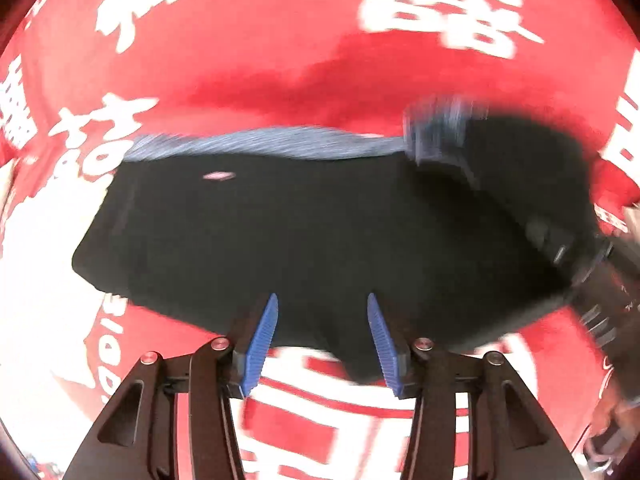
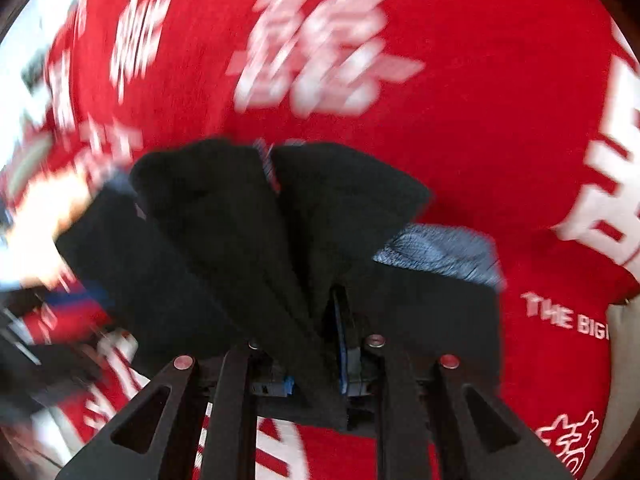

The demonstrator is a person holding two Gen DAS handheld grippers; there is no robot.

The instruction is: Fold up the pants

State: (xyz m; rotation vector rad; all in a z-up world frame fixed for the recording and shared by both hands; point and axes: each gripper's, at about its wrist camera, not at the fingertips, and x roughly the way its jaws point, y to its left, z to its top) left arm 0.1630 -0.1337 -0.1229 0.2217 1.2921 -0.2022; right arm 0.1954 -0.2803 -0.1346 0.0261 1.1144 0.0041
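Left wrist view: left gripper [image 1: 322, 344] hangs over the near edge of the black pants [image 1: 304, 236], jaws apart, blue pads [image 1: 262, 344] bare, nothing between them. Dark cloth lies under and beyond the tips; contact can't be judged, but no pinch. Pants lie on a red cloth with white lettering [image 1: 256, 40], spread as a wide dark slab with a blue-grey strip [image 1: 260, 144] along the far edge, probably a lining or waistband inside. At right the fabric lifts off the surface into a blurred dark mass where the right gripper [image 1: 576, 256] comes in from the frame edge.

Right wrist view: right gripper [image 2: 312, 344] has jaws nearly closed, clamped on a bunched fold of the pants [image 2: 248, 240]. Cloth drapes forward over both fingers and hides the pads almost fully; only slivers of blue show near the hinges. A blue-grey patch [image 2: 436, 252] peeks out at right of the bundle. Red lettered cloth [image 2: 480, 100] fills the background. Heavy motion blur in both views.

Step, my read: mid-fold, right side carrying one end of the pants across while the left has no hold on its edge. Fold not laid down yet.

Next move likely needs: carry the held end over the flat part, line its edges up with the layer below, lower before letting go. Left tool probably should pin or re-grasp the near edge so the bottom layer doesn't drag. Risk: bunched grip may drop a layer unevenly.
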